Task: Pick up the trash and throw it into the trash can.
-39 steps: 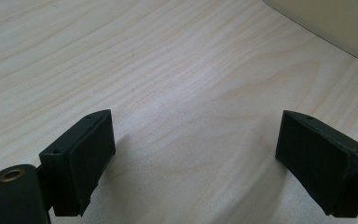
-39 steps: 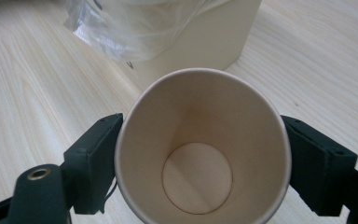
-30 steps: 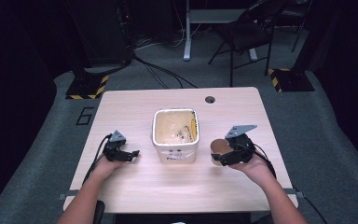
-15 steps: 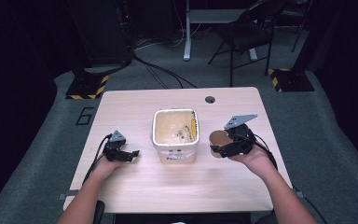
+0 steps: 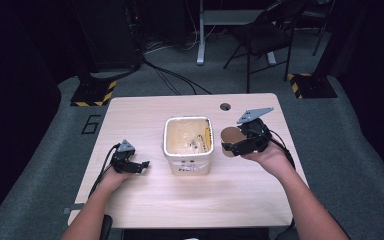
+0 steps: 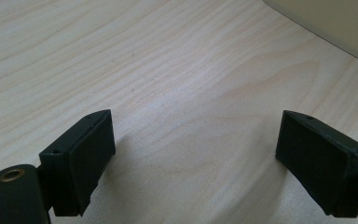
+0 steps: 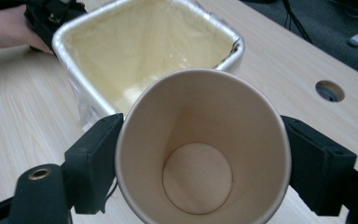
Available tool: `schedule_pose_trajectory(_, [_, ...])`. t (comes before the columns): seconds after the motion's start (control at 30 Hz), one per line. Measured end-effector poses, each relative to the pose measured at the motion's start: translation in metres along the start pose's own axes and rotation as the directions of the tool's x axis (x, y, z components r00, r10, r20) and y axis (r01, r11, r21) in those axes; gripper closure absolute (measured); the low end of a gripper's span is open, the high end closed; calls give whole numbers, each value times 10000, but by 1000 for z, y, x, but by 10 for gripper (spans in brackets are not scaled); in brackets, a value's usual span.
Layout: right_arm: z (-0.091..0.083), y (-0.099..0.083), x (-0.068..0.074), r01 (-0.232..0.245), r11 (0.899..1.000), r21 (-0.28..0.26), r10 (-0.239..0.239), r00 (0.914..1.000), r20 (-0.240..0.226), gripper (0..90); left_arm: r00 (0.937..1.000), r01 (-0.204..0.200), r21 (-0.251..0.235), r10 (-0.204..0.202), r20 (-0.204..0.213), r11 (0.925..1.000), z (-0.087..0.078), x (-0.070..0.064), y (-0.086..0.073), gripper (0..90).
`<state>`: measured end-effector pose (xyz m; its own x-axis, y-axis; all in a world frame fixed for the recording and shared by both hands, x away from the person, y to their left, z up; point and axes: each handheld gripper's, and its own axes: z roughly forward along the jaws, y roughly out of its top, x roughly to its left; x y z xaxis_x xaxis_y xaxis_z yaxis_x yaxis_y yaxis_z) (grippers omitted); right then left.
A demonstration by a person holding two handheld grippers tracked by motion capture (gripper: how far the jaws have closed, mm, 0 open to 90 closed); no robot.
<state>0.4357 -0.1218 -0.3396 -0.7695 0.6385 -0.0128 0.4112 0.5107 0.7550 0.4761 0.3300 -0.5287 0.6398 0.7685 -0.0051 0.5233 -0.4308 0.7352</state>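
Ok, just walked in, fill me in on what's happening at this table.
A person at a wooden table holds a gripper in each hand. The right gripper is clamped on a paper cup, empty inside and held off the table beside a square white bin with a plastic liner, the cup's mouth turned toward the bin. The left gripper rests open on the table to the bin's left, holding nothing.

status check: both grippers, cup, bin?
Right gripper shut on paper cup, beside lined bin. Left gripper open, empty, on table. Path clear.
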Motion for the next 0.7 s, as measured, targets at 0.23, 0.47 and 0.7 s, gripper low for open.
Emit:
schedule_pose_trajectory(0.23, [-6, 21, -2, 51, 9996, -285, -51, 10000, 23, 192, 10000, -8, -1, 8, 1, 10000, 0, 0, 0, 116])
schedule_pose_trajectory(0.47, [-6, 44, -1, 266, 9989, -389, -267, 9996, -33, 193, 10000, -1, -3, 1, 2, 10000, 0, 0, 0, 116])
schedule_pose_trajectory(0.7, [-3, 65, 3, 321, 9976, -613, -336, 9992, -237, 192, 10000, 4, -2, -4, 8, 10000, 0, 0, 0, 116])
